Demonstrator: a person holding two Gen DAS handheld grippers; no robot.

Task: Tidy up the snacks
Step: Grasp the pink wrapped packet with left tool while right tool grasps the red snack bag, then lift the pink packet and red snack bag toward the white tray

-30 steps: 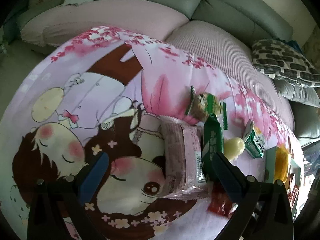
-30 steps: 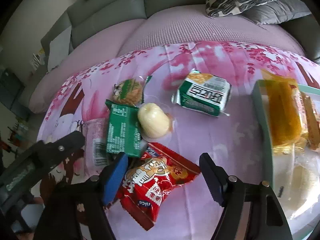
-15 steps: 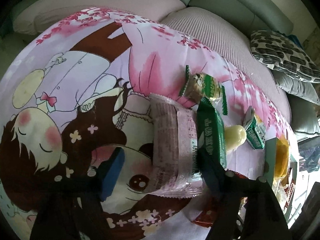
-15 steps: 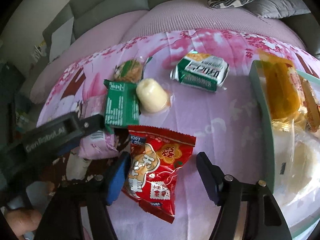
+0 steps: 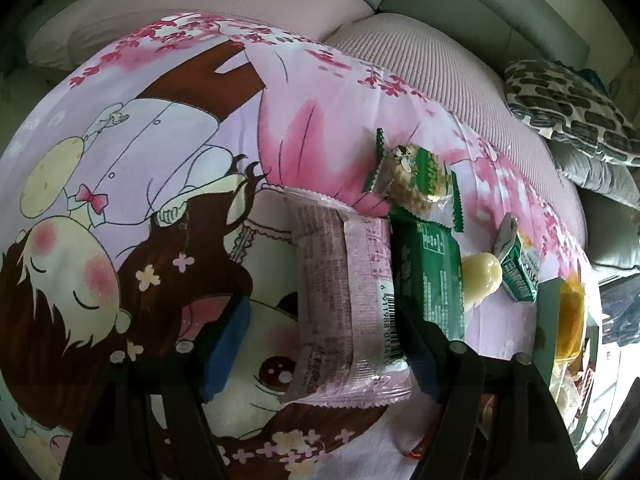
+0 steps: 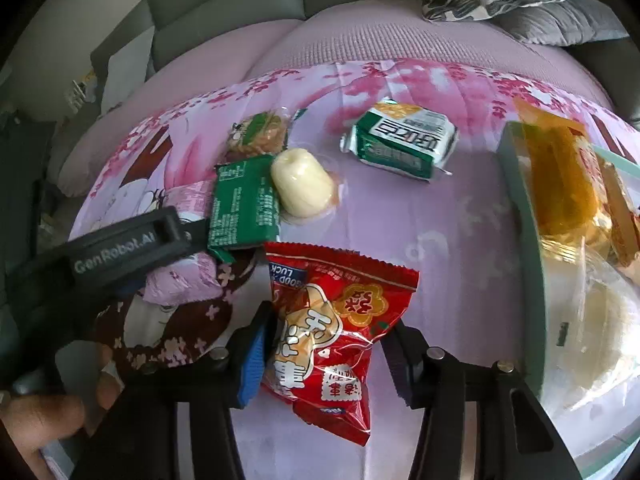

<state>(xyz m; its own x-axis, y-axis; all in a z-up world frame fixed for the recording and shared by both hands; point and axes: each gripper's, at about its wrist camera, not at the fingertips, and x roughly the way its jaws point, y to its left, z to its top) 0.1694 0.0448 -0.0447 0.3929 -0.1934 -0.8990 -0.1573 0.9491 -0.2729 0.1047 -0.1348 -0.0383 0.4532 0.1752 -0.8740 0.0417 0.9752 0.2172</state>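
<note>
Jaws of the left gripper (image 5: 324, 344) are closing around a pink snack packet (image 5: 344, 300), right pad touching it, left apart. Right gripper (image 6: 326, 356) is closing on a red snack bag (image 6: 332, 336) at twelve o'clock.

- My left gripper (image 5: 320, 344): tilted steeply down, jaws closing, pink packet (image 5: 344, 300) btwn them, left pad not yet on it.
- My right gripper (image 6: 324, 364): angled down too, jaws closing round red snack bag (image 6: 332, 336).
</note>
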